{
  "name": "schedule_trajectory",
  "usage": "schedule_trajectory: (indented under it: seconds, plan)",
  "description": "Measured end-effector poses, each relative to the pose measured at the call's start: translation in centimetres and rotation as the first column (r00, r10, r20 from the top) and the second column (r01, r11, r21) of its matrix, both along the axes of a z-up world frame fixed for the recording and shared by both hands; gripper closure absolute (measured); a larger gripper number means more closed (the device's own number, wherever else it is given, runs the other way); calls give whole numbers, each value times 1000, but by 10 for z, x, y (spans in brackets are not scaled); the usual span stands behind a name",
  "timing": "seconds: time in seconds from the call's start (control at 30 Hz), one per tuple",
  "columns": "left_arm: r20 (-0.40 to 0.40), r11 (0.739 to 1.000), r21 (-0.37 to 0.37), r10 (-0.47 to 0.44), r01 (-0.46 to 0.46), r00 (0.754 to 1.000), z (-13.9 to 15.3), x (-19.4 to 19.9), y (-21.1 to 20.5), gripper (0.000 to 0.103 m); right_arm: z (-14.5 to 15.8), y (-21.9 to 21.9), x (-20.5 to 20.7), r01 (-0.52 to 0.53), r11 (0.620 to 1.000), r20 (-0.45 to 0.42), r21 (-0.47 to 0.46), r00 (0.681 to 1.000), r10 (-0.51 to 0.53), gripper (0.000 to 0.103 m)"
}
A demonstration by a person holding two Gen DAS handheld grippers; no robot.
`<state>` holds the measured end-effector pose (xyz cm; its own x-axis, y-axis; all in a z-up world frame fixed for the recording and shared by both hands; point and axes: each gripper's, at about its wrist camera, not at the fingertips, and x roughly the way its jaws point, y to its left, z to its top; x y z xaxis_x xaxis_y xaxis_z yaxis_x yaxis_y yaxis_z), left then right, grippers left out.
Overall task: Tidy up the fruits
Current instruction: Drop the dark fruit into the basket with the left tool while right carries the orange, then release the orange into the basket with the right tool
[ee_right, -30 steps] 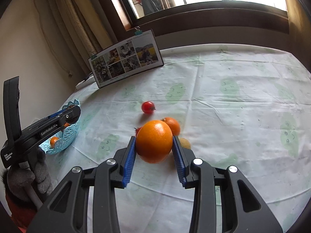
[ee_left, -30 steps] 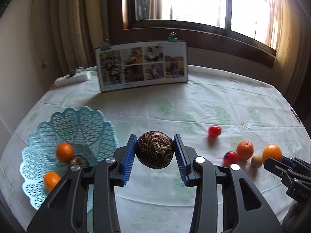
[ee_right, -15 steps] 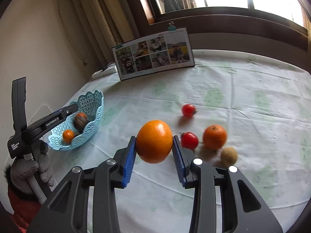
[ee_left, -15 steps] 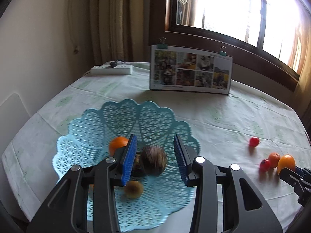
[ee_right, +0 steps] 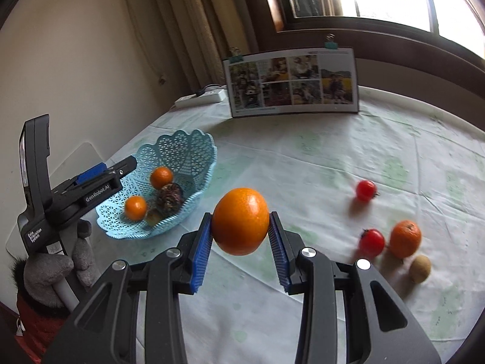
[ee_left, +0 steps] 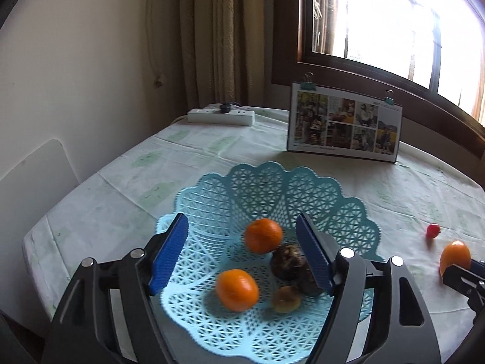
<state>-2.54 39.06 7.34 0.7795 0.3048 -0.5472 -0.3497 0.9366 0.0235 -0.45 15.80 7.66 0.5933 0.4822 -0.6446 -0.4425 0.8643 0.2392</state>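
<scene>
- Daylight came through a dark-framed window (ee_left: 394,30) behind a round table (ee_right: 333,157) under a pale cloth printed with faint green patches; beige curtains (ee_left: 218,36) hung in the corner; a photo board (ee_right: 292,80) held by binder clips stood near the far edge, with a white power strip (ee_left: 221,116) to its left.
- The left gripper (ee_left: 242,254) hung over the light-blue lattice basket (ee_left: 272,188), its blue-padded jaws spread wide and holding nothing; in the right wrist view a gloved hand (ee_right: 51,270) gripped its handle.
- Inside the basket lay two small oranges (ee_left: 263,236), one farther back and one nearer; beside them sat a dark brown, rough-skinned fruit (ee_left: 288,261), partly hidden behind the right pad; a small brownish fruit (ee_left: 285,298) lay just in front of it, blurred.
- The right gripper (ee_right: 240,242) was clamped on a large orange (ee_right: 240,221), pads pressed to both its sides, held above the cloth and well apart from the basket.
- On the cloth to the right lay loose fruit: one red tomato (ee_right: 366,190) alone farther back; a second tomato (ee_right: 371,239) just beside a tangerine (ee_right: 405,238); a small tan fruit (ee_right: 420,268) near them, closest to the table edge.
</scene>
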Motion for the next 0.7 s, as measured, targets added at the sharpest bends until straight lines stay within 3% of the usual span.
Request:
schedule_trajectory:
  seconds: [0.37,0.57,0.63,0.7]
  plan:
    - [0,998,-37,45,-45,999,-5,-13,31,22,8,64,27,-73,997,27,-12,997,74,66]
    - [-3,997,-51,51,-51,999,-7,-16,37,14,6,83,40,-74,997,20,-5,997,74,64]
    - [-4,997,-59,52,-52,999,-7,-16,38,6,6,82,41,-66,998,23,3,998,66,63]
    - [-2,996,-63,55,-55,998,-7,-16,38,6,6,79,40,-62,998,25,3,998,62,63]
